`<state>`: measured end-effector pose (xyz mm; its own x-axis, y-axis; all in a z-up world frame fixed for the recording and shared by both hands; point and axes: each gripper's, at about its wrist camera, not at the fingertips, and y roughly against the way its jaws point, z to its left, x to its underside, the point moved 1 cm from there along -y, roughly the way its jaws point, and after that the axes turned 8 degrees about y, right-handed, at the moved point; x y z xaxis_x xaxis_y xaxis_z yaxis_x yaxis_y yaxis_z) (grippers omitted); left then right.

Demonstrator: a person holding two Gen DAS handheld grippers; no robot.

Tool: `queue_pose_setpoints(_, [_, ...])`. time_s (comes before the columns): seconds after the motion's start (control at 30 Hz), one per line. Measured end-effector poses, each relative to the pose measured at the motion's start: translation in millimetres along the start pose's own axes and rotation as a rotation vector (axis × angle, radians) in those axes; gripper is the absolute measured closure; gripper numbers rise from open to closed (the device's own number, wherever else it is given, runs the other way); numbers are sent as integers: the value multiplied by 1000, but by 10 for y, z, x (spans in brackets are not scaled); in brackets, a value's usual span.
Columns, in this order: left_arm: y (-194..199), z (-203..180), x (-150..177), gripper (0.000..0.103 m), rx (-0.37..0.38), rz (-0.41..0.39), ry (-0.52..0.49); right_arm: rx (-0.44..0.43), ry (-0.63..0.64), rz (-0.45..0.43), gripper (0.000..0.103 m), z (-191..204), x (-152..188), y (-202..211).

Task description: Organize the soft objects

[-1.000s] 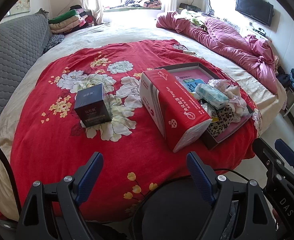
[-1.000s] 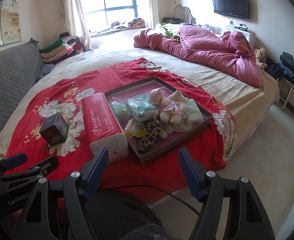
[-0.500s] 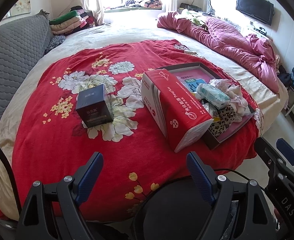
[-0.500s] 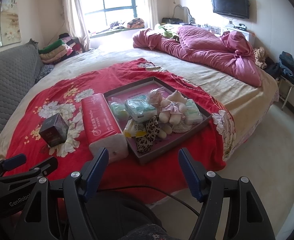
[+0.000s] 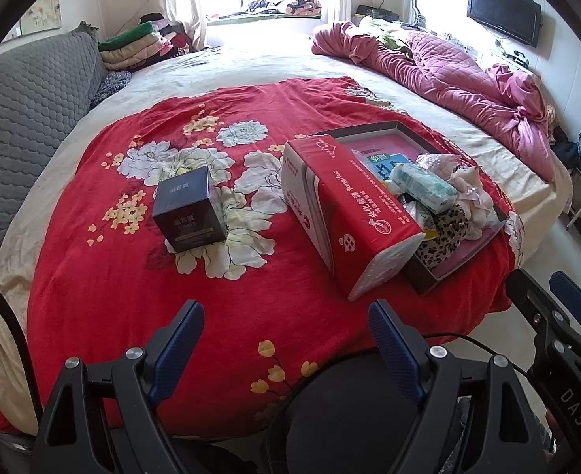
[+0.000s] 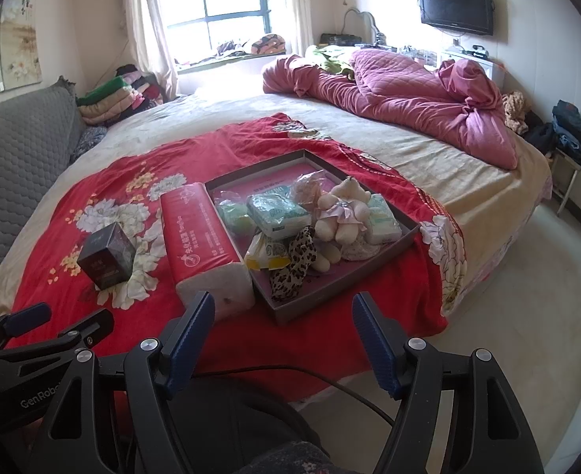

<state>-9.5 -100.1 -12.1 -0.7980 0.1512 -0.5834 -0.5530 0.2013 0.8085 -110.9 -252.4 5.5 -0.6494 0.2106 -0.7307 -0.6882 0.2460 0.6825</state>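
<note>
The soft things are mostly gathered already. A shallow dark tray (image 6: 393,245) lies on the red flowered blanket (image 6: 247,146) near the foot of the bed, and it holds a loose pile: a pale stuffed toy (image 6: 340,213), a leopard-print cloth (image 6: 296,262), a wrapped pack of tissues (image 6: 278,213), a second tissue pack (image 6: 381,219) at the far right side, a yellow-and-white packet (image 6: 268,254) and a greenish bag (image 6: 233,215). They lie heaped and overlapping rather than in rows.

Two things are outside the tray. A long red pack of tissue paper (image 6: 203,237) lies on the blanket, touching the tray's left wall. A small dark box (image 6: 106,256) stands on the blanket, apart from the red pack, on its left.

The left hand-held gripper (image 5: 286,326) hangs over the near edge of the blanket with its jaws wide apart and nothing between them. The right hand-held gripper (image 6: 282,316) does the same in front of the tray, wide open and empty.

Judging by this, the sorting is well along but not closed: the red pack likely needs a place, the box may be a hard item to leave aside, and the pile could be tidied. Neither gripper has begun a grasp.
</note>
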Motion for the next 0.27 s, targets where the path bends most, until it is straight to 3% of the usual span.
queue_pose_setpoints(0.27, [0,1,1,19,3,-10,-4,-3,4,3,30,13,0,-5])
